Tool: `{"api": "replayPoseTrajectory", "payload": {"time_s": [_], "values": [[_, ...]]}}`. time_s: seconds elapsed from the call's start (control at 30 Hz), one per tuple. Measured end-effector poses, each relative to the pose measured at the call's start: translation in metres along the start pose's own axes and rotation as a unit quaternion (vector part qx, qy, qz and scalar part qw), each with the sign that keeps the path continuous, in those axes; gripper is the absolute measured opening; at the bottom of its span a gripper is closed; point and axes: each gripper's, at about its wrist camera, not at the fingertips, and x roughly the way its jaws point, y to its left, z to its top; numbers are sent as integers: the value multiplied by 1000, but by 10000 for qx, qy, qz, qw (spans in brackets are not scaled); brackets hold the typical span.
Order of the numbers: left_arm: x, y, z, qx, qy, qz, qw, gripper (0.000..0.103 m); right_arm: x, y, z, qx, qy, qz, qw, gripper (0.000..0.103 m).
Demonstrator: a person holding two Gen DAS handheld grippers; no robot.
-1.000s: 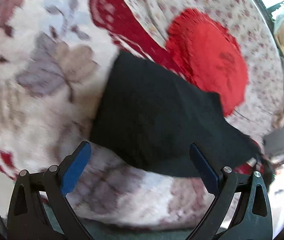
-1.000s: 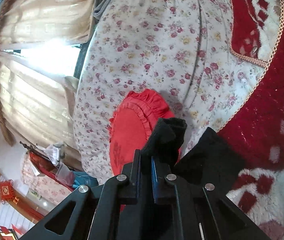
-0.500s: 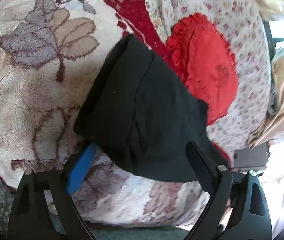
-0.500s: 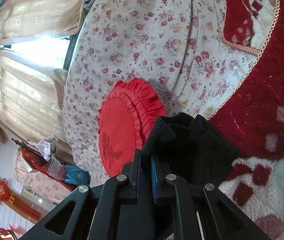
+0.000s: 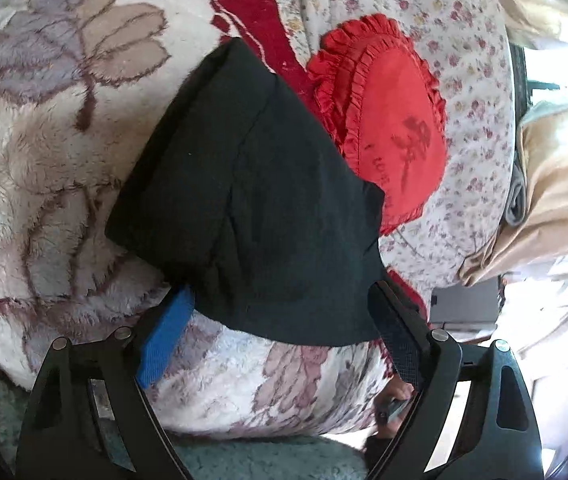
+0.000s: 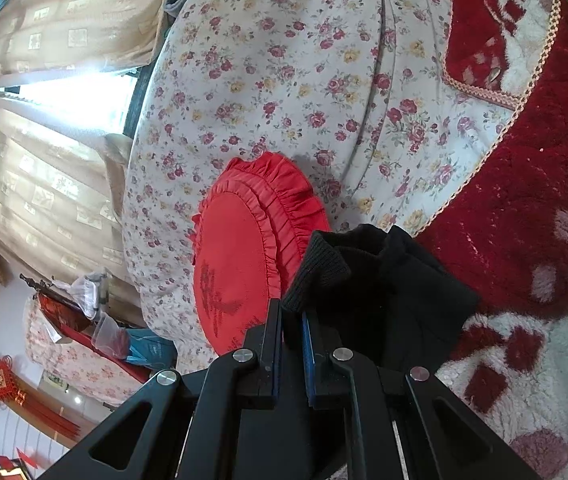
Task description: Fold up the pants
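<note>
The black pants (image 5: 259,192) lie folded into a thick bundle on the fleece blanket, one corner over the red cushion. My left gripper (image 5: 279,320) is open, its fingers spread on either side of the bundle's near edge; the blue pad (image 5: 165,336) partly slips under the cloth. My right gripper (image 6: 292,328) is shut on the black pants (image 6: 380,280), pinching the ribbed cuff between its pads, with the cloth bunched just past the fingertips.
A round red frilled cushion (image 5: 396,136) leans on a floral quilt (image 6: 304,80). A red-and-white fleece blanket (image 6: 524,220) covers the bed; it has leaf patterns in the left wrist view (image 5: 63,120). Beige curtains (image 6: 43,160) and a bright window stand beyond.
The left gripper has moved closer to the bundle, its blue pad now at the cloth's edge. The right gripper has brought the cuff down toward the bundle, still shut on it.
</note>
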Motion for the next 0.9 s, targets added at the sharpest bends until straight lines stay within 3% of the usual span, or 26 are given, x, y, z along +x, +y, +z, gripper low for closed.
{"api": "replayPoseTrajectory", "payload": {"time_s": [0.17, 0.3, 0.4, 0.47, 0.53, 0.57, 0.67, 0.77, 0.9], "values": [[-19, -1, 0, 56, -618, -219, 9978, 89, 0, 0, 0, 23, -8, 1, 10000, 8], [-17, -1, 1, 52, -680, -176, 9975, 86, 1, 0, 0, 18, -5, -10, 10000, 8], [-13, -4, 1, 166, -659, -64, 9977, 69, 0, 0, 0, 26, 5, -6, 10000, 8], [-11, -4, 0, 230, -618, 60, 9978, 51, 0, -1, 1, 41, 13, -23, 10000, 8], [-7, -2, 0, 270, -568, 365, 9974, 20, 0, -3, 1, 48, 26, -50, 10000, 8], [-4, -1, 0, 291, -538, 538, 9967, 12, 1, -5, 0, 53, 53, -91, 9999, 8], [-6, -5, -2, 494, -687, 859, 9927, 11, 3, -10, 0, 30, 161, -241, 9996, 8], [-13, -20, 1, 794, -899, 882, 9889, 10, 2, -8, 2, -133, 148, -357, 9992, 8], [-13, -52, 35, 1052, -1151, 719, 9852, 10, 6, 4, 10, -388, 104, -403, 9984, 8]]}}
